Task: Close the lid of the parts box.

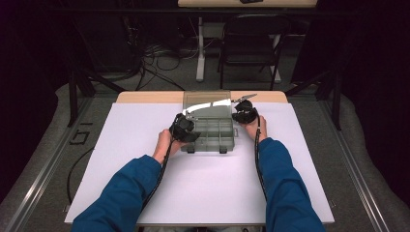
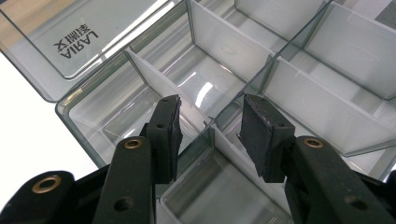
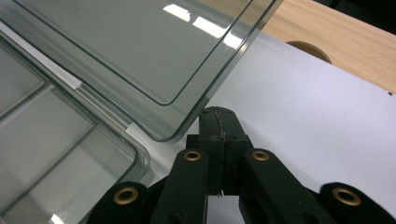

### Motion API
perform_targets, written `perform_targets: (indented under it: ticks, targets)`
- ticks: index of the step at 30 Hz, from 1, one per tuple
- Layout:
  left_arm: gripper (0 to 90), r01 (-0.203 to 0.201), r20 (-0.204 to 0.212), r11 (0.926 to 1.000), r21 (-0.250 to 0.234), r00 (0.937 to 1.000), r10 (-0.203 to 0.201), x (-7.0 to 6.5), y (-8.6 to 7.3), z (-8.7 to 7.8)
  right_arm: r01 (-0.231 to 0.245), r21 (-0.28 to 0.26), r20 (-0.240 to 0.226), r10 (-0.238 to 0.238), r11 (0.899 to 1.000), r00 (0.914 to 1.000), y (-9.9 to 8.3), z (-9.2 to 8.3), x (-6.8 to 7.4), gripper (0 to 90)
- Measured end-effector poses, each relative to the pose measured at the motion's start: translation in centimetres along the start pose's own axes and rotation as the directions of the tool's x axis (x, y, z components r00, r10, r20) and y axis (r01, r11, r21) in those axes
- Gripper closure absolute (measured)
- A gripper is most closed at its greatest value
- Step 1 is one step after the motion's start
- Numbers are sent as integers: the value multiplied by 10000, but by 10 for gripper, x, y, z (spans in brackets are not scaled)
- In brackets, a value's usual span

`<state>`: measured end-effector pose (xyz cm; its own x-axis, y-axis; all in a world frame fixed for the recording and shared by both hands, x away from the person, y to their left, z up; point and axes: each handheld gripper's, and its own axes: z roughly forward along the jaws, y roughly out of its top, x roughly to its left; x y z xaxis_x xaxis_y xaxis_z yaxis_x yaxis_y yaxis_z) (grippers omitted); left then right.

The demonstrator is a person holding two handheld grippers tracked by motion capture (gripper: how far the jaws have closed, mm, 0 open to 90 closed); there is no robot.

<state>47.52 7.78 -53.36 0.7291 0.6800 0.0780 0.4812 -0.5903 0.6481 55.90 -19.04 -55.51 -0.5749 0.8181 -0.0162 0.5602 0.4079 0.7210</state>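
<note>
while left tongs (image 2: 210,135) straddle a divider (image 2: 233,149) half-wide inside the clear organizer box (image 1: 208,130) mid-tabletop (image 1: 145,183), and right tongs (image 3: 217,140) sit pinched empty beneath the raised lid (image 3: 140,51): risks lid dropping if nudged, or divider popping crooked.

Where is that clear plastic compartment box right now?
In the high view, the clear plastic compartment box sits at the table's far middle on the white sheet, lid open, between both claws.
</note>
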Motion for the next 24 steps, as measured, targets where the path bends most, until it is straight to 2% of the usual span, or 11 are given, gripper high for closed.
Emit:
perform_targets:
  ticks: [11, 15, 24]
  targets:
    - [576, 5, -12, 10000, -7, 10000, -5, 0, 0, 0, -100, -389, 10, 101, 9992, 9999, 1, -3, -1, 900]
    - [575, 2, -11, 10000, -12, 10000, -2, 0, 0, 0, 1, -496, 19, 0, 9988, 10000, 2, -5, -1, 900]
    - [575, 36, -35, 10000, -18, 10000, -36, -1, 0, 0, 27, -1030, 172, -9, 9947, 9999, 5, -11, 0, 900]
